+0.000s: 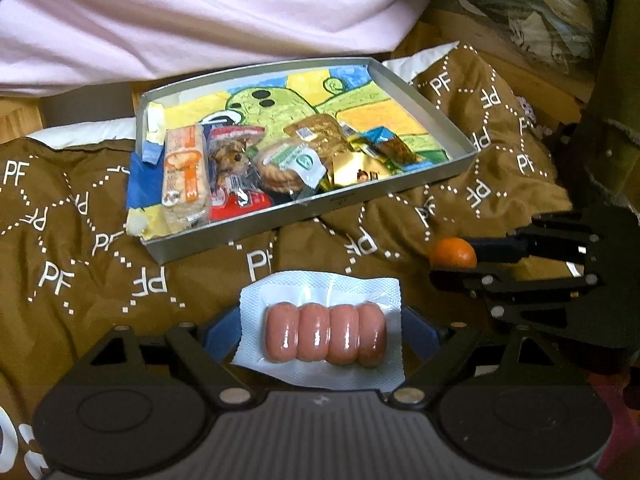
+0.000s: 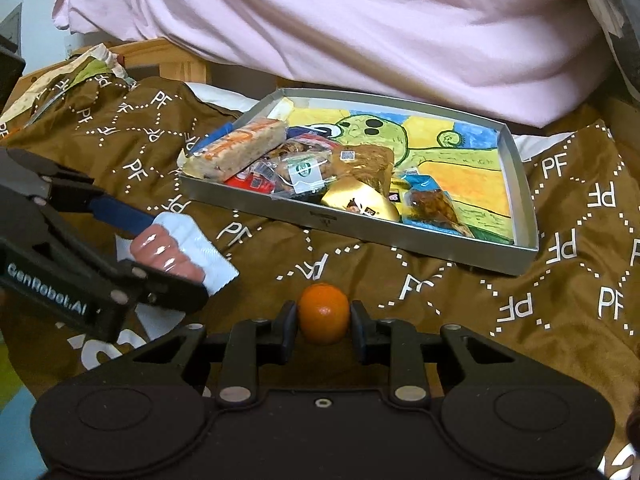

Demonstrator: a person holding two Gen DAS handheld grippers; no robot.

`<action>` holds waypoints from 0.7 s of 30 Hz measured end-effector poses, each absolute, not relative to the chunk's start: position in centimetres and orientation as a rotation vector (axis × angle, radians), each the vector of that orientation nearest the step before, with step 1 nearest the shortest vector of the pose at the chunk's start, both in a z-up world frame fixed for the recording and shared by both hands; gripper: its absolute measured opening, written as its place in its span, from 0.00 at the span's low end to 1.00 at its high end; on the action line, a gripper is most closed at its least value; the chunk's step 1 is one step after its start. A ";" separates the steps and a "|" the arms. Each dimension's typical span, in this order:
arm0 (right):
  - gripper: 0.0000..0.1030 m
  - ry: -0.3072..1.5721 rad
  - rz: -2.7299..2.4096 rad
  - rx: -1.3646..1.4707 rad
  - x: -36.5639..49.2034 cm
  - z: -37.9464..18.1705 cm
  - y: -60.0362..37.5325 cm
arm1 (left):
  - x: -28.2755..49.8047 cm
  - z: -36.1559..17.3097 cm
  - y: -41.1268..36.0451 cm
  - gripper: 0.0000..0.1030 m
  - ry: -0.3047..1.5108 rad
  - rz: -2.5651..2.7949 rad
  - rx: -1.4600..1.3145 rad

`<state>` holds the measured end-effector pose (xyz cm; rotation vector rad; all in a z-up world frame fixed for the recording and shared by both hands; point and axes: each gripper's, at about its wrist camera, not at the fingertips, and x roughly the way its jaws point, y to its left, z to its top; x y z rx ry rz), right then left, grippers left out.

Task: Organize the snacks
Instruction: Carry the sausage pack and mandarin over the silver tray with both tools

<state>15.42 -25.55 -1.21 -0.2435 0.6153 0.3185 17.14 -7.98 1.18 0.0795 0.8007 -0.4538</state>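
My left gripper (image 1: 320, 332) is shut on a white pack of pink sausages (image 1: 325, 338), held above the brown blanket in front of the tray. From the right wrist view the same sausage pack (image 2: 176, 256) shows at the left in the left gripper (image 2: 160, 248). My right gripper (image 2: 324, 320) is shut on a small orange (image 2: 324, 314); in the left wrist view that orange (image 1: 454, 253) sits at the right in the right gripper (image 1: 452, 258). A silver tray (image 1: 392, 190) with a cartoon-drawn floor holds several wrapped snacks: a rice bar (image 1: 186, 172), a cookie pack (image 1: 286, 164).
A brown blanket (image 1: 80, 240) printed with "PF" covers the surface under the tray (image 2: 400, 236). A pink sheet (image 2: 340, 20) bulges behind the tray. A clear bag of clutter (image 1: 532, 4) lies at the far right; wooden furniture edges show behind.
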 end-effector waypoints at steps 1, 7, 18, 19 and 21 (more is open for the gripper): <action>0.29 0.615 0.321 -0.244 15.4 -1.2 -25.6 | 17.2 1.3 -8.0 0.86 0.798 -0.451 0.076; 0.29 0.601 0.320 -0.251 14.9 -0.8 -25.5 | 17.1 1.8 -7.9 0.86 0.780 -0.443 0.075; 0.29 0.552 0.284 -0.247 14.9 0.6 -26.1 | 17.6 3.1 -8.0 0.86 0.747 -0.434 0.066; 0.29 0.545 0.279 -0.242 15.0 0.9 -26.2 | 17.8 3.3 -8.0 0.86 0.741 -0.432 0.063; 0.29 0.526 0.270 -0.234 15.3 1.5 -26.3 | 18.1 3.8 -8.1 0.86 0.723 -0.427 0.058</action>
